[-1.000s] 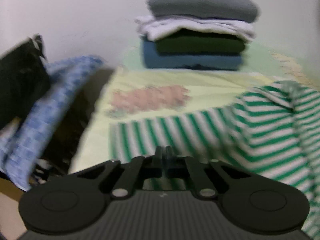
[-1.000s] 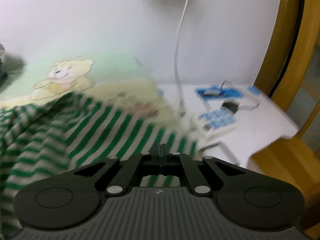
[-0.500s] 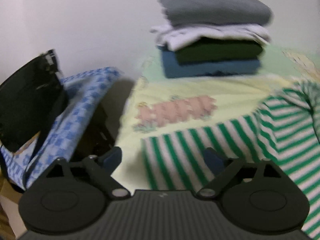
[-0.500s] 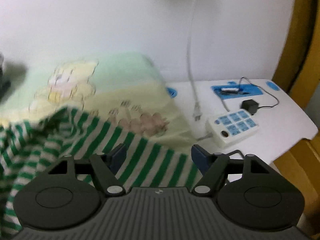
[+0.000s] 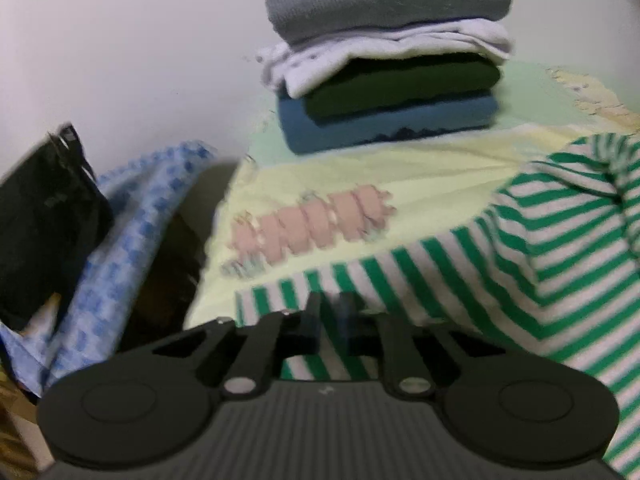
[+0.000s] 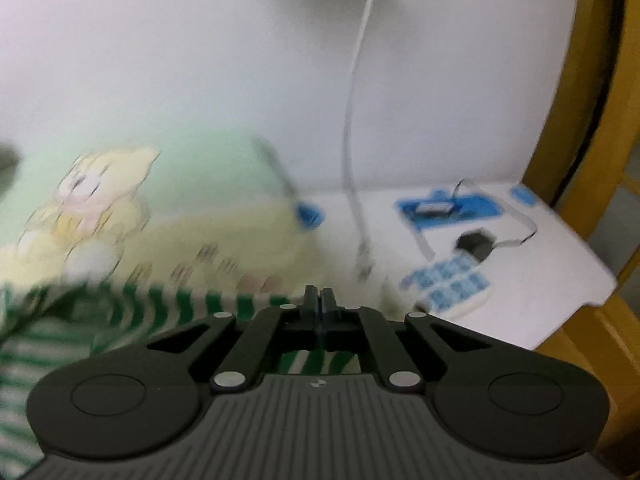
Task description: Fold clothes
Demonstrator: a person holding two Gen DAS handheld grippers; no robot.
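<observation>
A green-and-white striped shirt [image 5: 540, 264] lies rumpled on a pale yellow-green printed bed sheet [image 5: 320, 184]. In the left wrist view my left gripper [image 5: 330, 316] is at the shirt's near hem. Its jaws are closing, with a strip of the striped cloth between the blurred fingers. In the right wrist view the striped shirt [image 6: 60, 344] fills the lower left. My right gripper [image 6: 322, 300] is at the shirt's edge, its jaws closing to a tight pinch on the cloth.
A stack of folded clothes [image 5: 388, 60] stands at the back against the wall. A blue checked cloth [image 5: 132, 216] and a black bag [image 5: 44, 220] lie at the left. At the right, a white table [image 6: 540, 272] carries a power strip [image 6: 452, 284], and a cable [image 6: 354, 160] hangs above it.
Both grippers were shut on the shirt, opened half a second ago, and have closed again on its hem. The right view has shifted sideways along the shirt's edge.
</observation>
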